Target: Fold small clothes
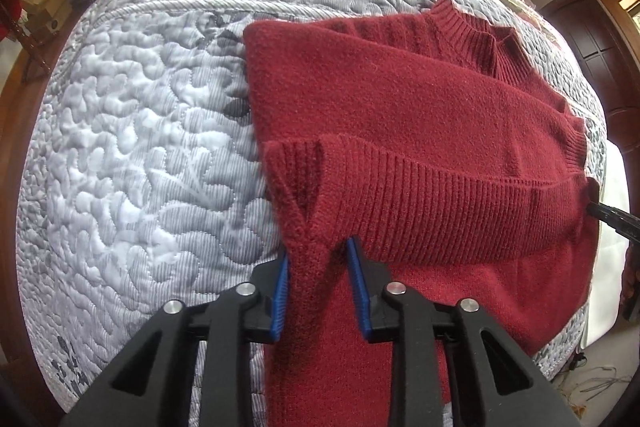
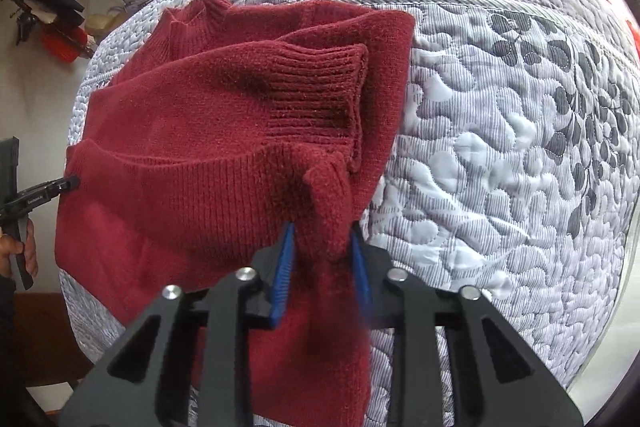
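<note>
The red sweater [image 1: 420,115] lies on the grey quilted bed cover [image 1: 132,131], sleeves folded across the body, collar [image 1: 472,27] at the far end. The left gripper [image 1: 318,259] has its fingers closed on a bunch of knit at one corner of the ribbed hem. The right gripper [image 2: 324,247] pinches the opposite hem corner likewise, lifted slightly off the bed cover.

Both fisheye views sit just behind their own 2 fingers, looking forward and down, very close to the red sweater [image 1: 420,131] on the quilted bedspread [image 1: 140,147]. The left view faces its left bottom corner, the right its right. Both share sweater and bedspread; each sees the other gripper at its edge.
</note>
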`<state>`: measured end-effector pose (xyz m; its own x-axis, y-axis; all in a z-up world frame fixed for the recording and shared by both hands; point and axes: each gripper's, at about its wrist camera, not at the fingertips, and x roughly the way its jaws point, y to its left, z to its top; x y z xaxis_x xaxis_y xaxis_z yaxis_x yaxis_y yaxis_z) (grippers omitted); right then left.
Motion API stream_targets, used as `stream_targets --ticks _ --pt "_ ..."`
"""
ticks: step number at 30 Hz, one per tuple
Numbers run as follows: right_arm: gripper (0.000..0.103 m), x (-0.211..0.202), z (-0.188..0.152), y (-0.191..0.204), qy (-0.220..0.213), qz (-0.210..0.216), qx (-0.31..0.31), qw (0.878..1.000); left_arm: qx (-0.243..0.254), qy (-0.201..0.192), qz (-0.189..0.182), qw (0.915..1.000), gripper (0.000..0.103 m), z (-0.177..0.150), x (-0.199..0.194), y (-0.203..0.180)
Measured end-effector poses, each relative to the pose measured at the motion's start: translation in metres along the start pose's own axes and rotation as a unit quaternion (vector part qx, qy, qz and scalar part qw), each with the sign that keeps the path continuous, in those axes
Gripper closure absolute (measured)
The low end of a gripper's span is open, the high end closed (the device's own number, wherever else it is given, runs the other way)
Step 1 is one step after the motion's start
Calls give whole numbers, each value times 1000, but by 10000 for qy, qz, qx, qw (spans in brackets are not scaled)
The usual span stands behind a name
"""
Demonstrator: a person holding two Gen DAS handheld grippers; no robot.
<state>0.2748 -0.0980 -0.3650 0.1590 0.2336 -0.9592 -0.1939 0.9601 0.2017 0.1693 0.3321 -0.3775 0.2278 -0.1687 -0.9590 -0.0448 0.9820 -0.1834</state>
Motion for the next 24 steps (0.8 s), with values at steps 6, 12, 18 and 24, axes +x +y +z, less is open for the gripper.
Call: stream_targets --ticks 6,12,18,24 --pt "98 -15 -3 -2 -180 43 40 9998 -57 -250 -7 9997 91 -4 -10 0" --pt "98 -48 -8 -1 -570 139 167 9981 -62 -603 -99 9981 91 -12 -40 1" --pt "98 -82 -9 2 -949 228 230 9950 -96 -1001 -156 9948 91 -14 -78 -1" --pt "98 -114 1 5 -1318 265 216 9907 -63 -1363 -208 9904 91 -4 -113 -1"
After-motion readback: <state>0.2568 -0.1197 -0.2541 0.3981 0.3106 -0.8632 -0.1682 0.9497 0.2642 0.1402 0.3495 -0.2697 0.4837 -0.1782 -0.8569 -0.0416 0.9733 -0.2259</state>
